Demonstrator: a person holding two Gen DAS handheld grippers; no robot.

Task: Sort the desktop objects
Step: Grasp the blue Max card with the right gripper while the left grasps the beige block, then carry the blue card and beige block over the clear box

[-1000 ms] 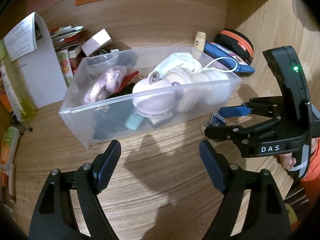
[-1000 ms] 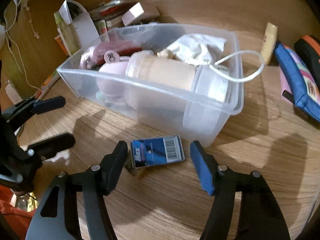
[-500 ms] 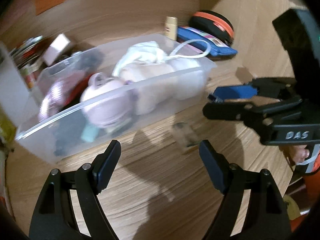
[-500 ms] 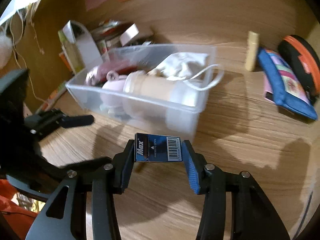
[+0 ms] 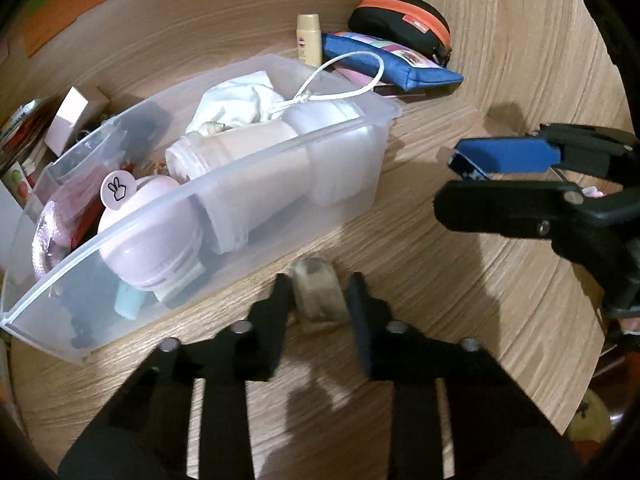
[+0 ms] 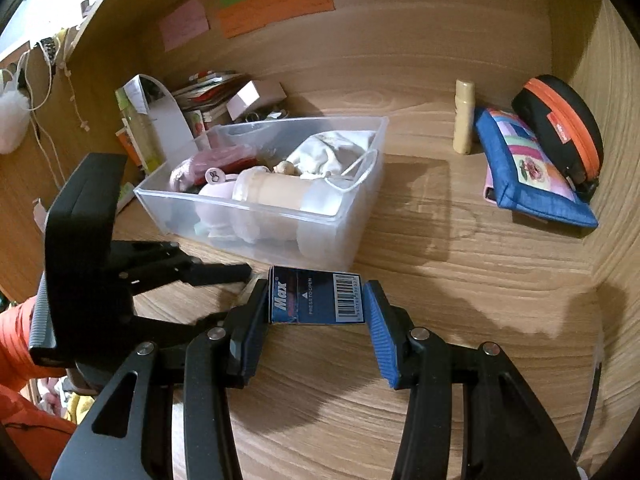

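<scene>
My left gripper [image 5: 318, 296] points down at the wooden desk, its jaws closing, with the pads against both sides of a small pale roll [image 5: 316, 286] that sits just in front of the clear plastic bin [image 5: 200, 188]. The bin holds a pale bottle [image 5: 256, 160], a lilac round device, white cloth with a cord and other items. My right gripper [image 6: 316, 304] is shut on a blue "Max" staple box [image 6: 316, 298], held above the desk near the bin's front right corner. In the left wrist view the right gripper [image 5: 468, 178] hangs at the right.
A blue patchwork pouch [image 6: 532, 168], a black case with an orange zip [image 6: 560, 120] and a beige tube [image 6: 464, 116] lie at the back right by the side wall. Papers and small boxes [image 6: 208, 96] crowd the back left. An orange sleeve [image 6: 24, 332] shows at the left.
The left gripper slid right along the bin to the small roll and its wide jaws came in around it. The right gripper shut on the blue box and lifted it off the desk.
</scene>
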